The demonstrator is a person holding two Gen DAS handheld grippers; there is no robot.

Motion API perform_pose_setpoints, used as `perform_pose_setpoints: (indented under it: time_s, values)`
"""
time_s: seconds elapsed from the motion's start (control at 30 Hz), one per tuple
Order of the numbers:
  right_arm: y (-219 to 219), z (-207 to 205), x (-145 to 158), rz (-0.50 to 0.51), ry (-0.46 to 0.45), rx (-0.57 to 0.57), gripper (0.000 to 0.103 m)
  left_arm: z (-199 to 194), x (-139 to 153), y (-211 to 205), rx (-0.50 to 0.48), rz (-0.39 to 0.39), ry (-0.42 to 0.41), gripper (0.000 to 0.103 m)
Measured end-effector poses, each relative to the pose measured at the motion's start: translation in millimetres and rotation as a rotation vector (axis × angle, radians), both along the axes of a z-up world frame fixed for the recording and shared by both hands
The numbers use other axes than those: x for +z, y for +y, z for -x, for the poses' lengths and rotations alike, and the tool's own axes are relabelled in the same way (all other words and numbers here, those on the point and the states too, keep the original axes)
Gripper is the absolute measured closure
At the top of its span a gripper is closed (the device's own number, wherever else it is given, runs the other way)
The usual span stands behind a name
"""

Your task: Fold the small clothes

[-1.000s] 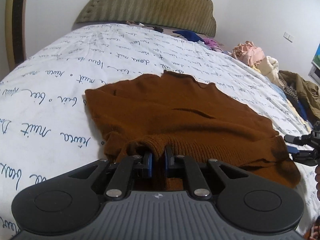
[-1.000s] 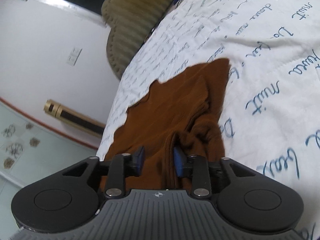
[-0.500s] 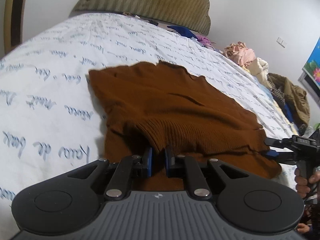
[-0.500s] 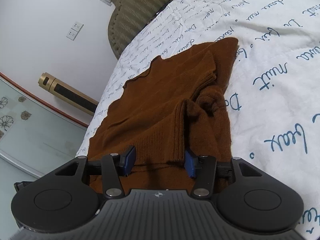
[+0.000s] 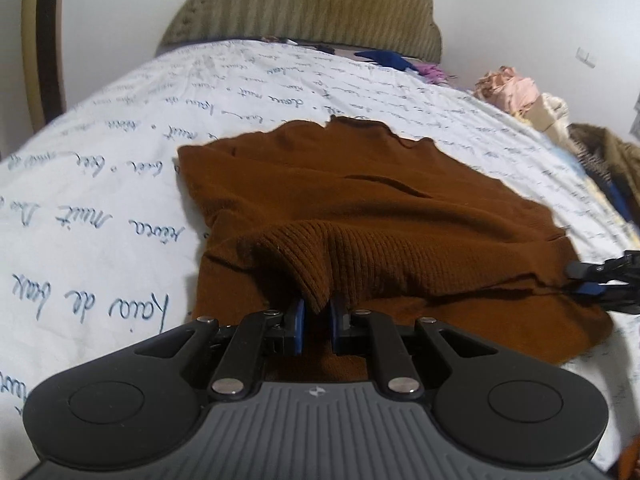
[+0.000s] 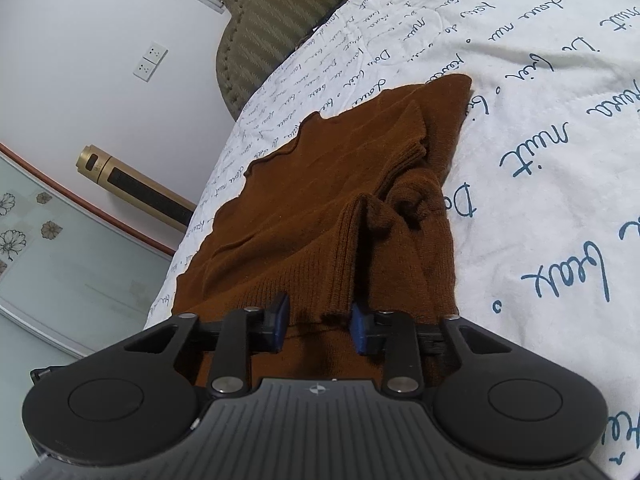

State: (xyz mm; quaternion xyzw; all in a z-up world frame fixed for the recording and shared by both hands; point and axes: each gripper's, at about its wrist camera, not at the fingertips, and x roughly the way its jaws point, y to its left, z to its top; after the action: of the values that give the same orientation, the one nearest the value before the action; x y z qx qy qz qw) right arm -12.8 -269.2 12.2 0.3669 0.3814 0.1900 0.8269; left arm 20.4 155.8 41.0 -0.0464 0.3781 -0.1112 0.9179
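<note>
My left claw pinches the brown sweater's ribbed hem, lifting it off the bed to fold; my right claw is closing around the other hem corner, pads not yet pressing.

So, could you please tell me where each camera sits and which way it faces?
Left wrist: on the left tool, facing the headboard; its pads pinch the brown sweater; the right tool shows at the edge.
Right wrist: on the right tool, looking across the bed toward the wall; its jaws are closing around the ribbed hem.
Shared: sweater, bed, headboard.
</note>
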Motion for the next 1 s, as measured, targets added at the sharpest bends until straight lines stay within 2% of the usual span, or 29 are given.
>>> perform_pose_setpoints:
  time_s: [0.3,0.6,1.0]
  values:
    - [0.6,-5.2,14.4,0.006,-0.053,-0.014,0.083,-10.6,6.0,-4.4,0.028,-0.025,-0.008,0.091]
    - [-10.1,-20.3,37.5,-0.015,-0.116,-0.050,0.084,-23.8,18.0,-5.9,0.041,-0.047,-0.039,0.091]
    - [-12.5,-45.3,48.9,-0.006,-0.133,-0.099,0.084,-53.2,35.0,-3.6,0.068,-0.039,-0.063,0.091]
